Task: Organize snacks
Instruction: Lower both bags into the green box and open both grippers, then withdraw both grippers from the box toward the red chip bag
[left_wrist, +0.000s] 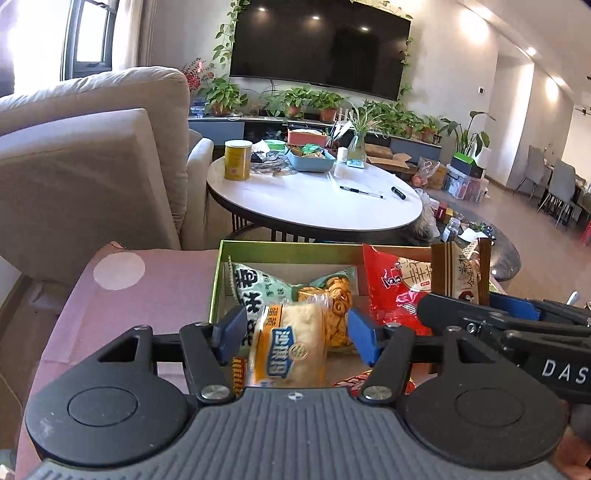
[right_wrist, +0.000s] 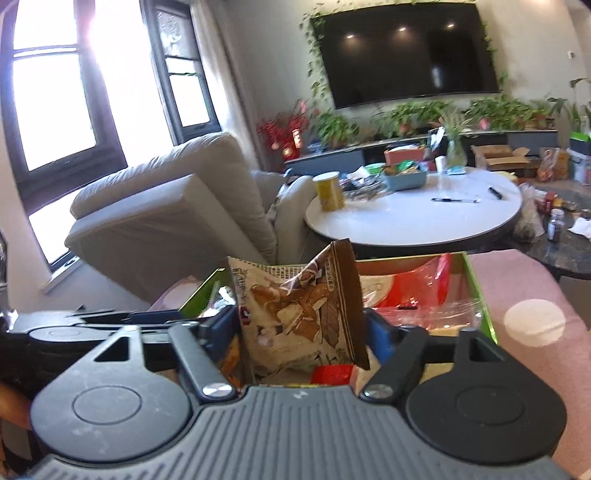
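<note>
A green-rimmed box (left_wrist: 221, 273) on a pink dotted cover holds several snack packets. My left gripper (left_wrist: 297, 334) hovers over its near left part, blue pads apart, with a yellow-and-white packet (left_wrist: 288, 347) lying between them untouched. Behind it lie a green-and-white bag (left_wrist: 255, 291) and a clear bag of orange crisps (left_wrist: 334, 299). My right gripper (right_wrist: 301, 328) is at the box's right side; a brown-and-cream packet (right_wrist: 303, 306) stands upright between its pads, which do not seem to press it. A red bag (left_wrist: 395, 288) leans against the far wall.
The pink cover (left_wrist: 147, 291) spreads left of the box and drops off at its edge. Beyond stand a round white table (left_wrist: 314, 199) with a yellow can (left_wrist: 237, 160), pens and a blue tray, and a beige sofa (left_wrist: 92, 177) to the left.
</note>
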